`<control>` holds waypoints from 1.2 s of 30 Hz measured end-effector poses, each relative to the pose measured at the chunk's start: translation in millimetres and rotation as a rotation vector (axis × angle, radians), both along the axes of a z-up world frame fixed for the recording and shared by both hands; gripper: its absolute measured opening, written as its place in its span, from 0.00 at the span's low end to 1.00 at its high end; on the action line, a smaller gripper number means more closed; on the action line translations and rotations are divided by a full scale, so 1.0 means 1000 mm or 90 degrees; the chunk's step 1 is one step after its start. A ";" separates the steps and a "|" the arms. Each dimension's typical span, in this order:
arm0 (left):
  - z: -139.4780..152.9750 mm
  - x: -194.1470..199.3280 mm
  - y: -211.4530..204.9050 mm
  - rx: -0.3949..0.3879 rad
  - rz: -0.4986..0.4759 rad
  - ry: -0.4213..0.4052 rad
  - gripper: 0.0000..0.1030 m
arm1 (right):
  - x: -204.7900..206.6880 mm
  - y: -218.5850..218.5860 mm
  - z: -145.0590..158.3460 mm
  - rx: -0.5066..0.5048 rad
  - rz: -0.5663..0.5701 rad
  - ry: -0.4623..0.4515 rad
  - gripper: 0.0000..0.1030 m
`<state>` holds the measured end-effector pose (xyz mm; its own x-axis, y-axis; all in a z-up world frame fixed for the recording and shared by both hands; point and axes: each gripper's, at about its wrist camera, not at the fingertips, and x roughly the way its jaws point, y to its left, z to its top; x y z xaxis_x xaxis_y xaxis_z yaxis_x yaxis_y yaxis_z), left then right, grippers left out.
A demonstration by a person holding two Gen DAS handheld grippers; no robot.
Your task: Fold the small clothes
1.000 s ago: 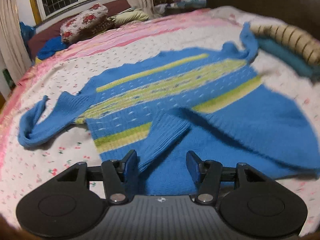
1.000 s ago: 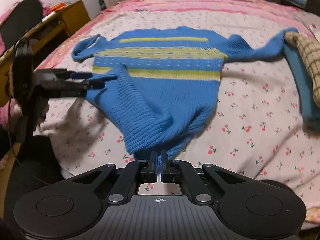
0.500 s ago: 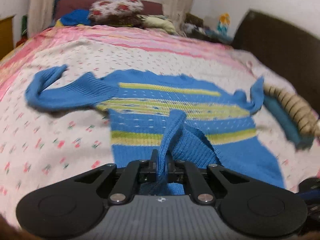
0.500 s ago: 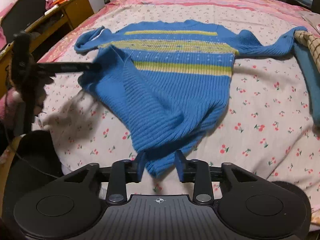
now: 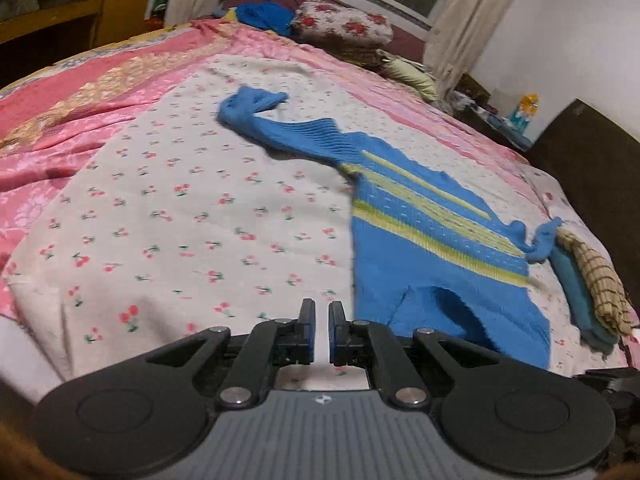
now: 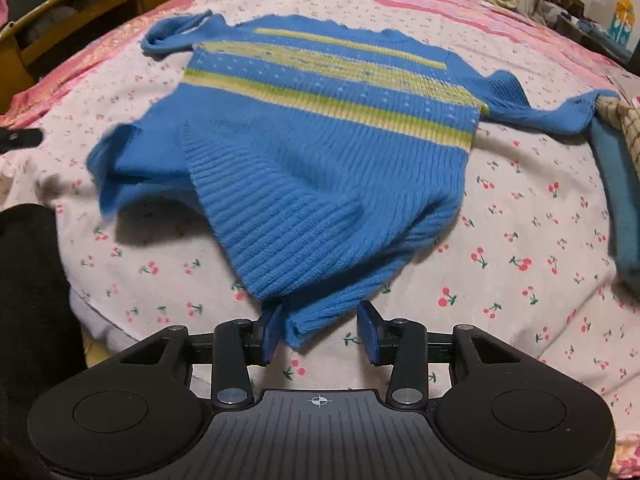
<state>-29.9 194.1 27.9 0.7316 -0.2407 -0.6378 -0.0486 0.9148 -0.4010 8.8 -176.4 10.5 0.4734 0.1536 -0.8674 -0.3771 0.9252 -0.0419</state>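
A small blue knitted sweater (image 6: 328,152) with yellow-green stripes lies spread on the cherry-print bed sheet (image 6: 520,280). Its ribbed hem is bunched and folded up toward me. My right gripper (image 6: 320,332) is open, its jaws apart on either side of the hem's near corner, without gripping it. In the left wrist view the sweater (image 5: 436,248) lies to the right. My left gripper (image 5: 319,330) is nearly shut with a narrow gap, empty, over bare sheet left of the sweater. One sleeve (image 5: 276,124) stretches far left, the other (image 6: 560,116) reaches right.
A folded teal garment (image 6: 616,184) with a checked cloth (image 5: 596,280) on top lies by the right sleeve. Pink quilt (image 5: 80,92) covers the far side. A wooden desk (image 6: 80,12) stands at the left. Pillows (image 5: 344,26) lie at the headboard.
My left gripper let go of the hem, closed and swung left over bare sheet. My right gripper opened wider; the hem has dropped onto the bed.
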 end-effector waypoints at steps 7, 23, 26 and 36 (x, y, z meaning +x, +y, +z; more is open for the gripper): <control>0.012 0.012 -0.045 0.013 -0.119 -0.027 0.14 | -0.002 -0.010 0.012 0.034 -0.026 0.013 0.02; 0.005 0.012 -0.094 0.084 -0.193 0.025 0.32 | -0.034 -0.029 0.043 -0.009 -0.002 -0.018 0.12; 0.008 0.009 -0.095 0.088 -0.190 0.023 0.33 | -0.032 0.002 0.028 -0.045 0.067 -0.057 0.16; 0.005 0.009 -0.093 0.066 -0.184 0.026 0.35 | -0.015 0.022 -0.006 -0.120 0.093 -0.057 0.31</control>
